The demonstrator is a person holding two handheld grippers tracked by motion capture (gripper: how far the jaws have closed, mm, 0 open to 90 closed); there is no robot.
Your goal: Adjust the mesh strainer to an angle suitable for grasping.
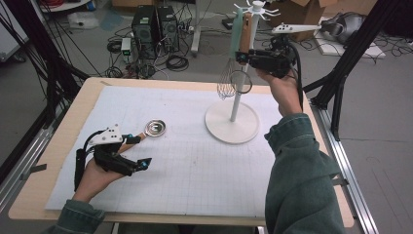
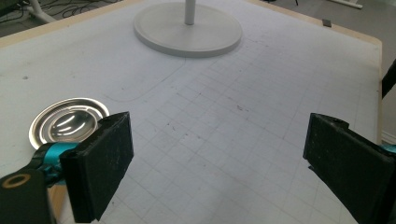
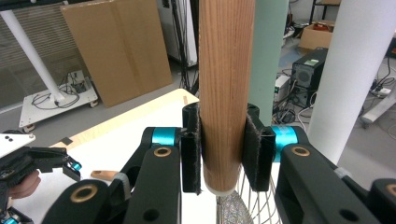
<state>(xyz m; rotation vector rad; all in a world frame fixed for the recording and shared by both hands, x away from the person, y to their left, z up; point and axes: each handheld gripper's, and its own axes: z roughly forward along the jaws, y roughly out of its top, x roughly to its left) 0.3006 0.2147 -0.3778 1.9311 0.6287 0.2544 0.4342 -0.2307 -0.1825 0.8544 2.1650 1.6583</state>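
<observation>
A whisk with a wooden handle (image 1: 246, 30) (image 3: 226, 84) and a wire head (image 1: 226, 84) hangs at the white rack (image 1: 237, 100), high up near its hooks. My right gripper (image 1: 249, 57) (image 3: 227, 151) is shut on the lower part of that handle. A teal-handled utensil (image 1: 236, 30) (image 3: 268, 51) hangs just behind it. A small round metal scoop (image 1: 156, 127) (image 2: 68, 123) with a short wooden handle lies on the mat. My left gripper (image 1: 140, 151) (image 2: 219, 163) rests low beside the scoop, jaws wide open with nothing between them.
The rack's round white base (image 1: 232, 124) (image 2: 187, 30) stands at the mat's right middle, and its pole (image 3: 350, 70) rises close to the right gripper. A white gridded mat (image 1: 195, 161) covers the wooden table. Computers and cables lie on the floor beyond the table.
</observation>
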